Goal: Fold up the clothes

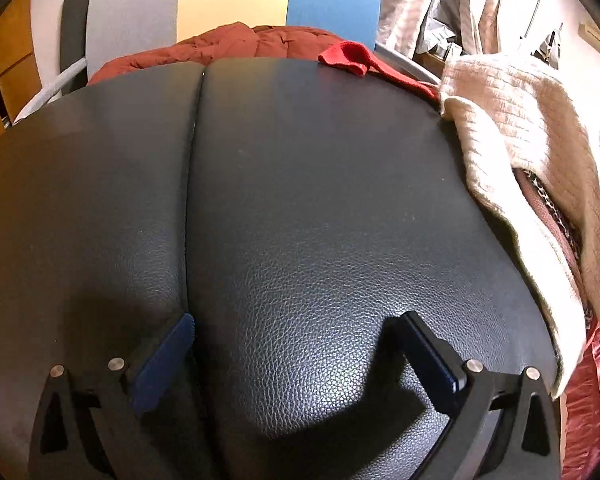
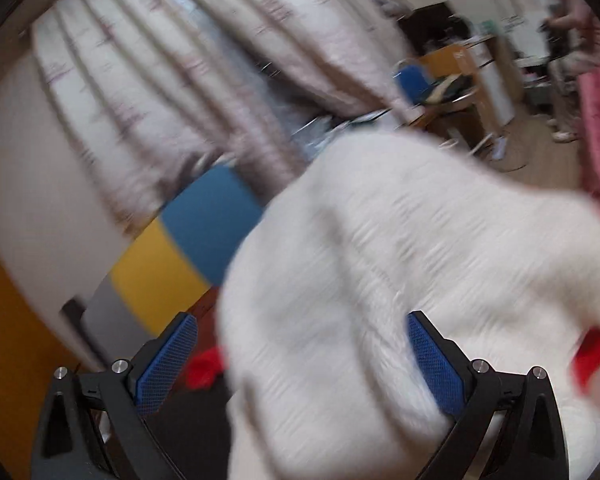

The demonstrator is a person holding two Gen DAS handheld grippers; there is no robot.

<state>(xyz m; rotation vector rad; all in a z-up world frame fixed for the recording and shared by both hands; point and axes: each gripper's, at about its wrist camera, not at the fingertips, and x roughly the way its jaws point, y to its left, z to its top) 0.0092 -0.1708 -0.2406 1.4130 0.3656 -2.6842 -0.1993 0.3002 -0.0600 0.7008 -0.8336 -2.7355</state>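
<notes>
The cream ribbed-knit sweater (image 1: 532, 168) lies ahead and right of the left gripper (image 1: 296, 332), its long axis running diagonally away. That gripper hovers with jaws spread, empty, over the black grained leather cushion (image 1: 300, 200). The right gripper (image 2: 300, 340), also spread, has blurred knit (image 2: 400, 280) between its blue textured pads (image 2: 432, 364); contact cannot be told.

No legible text, labels, brands, numbers or signs in either wrist view. Faint markings on the curtain (image 2: 204, 68) too blurred to read.
</notes>
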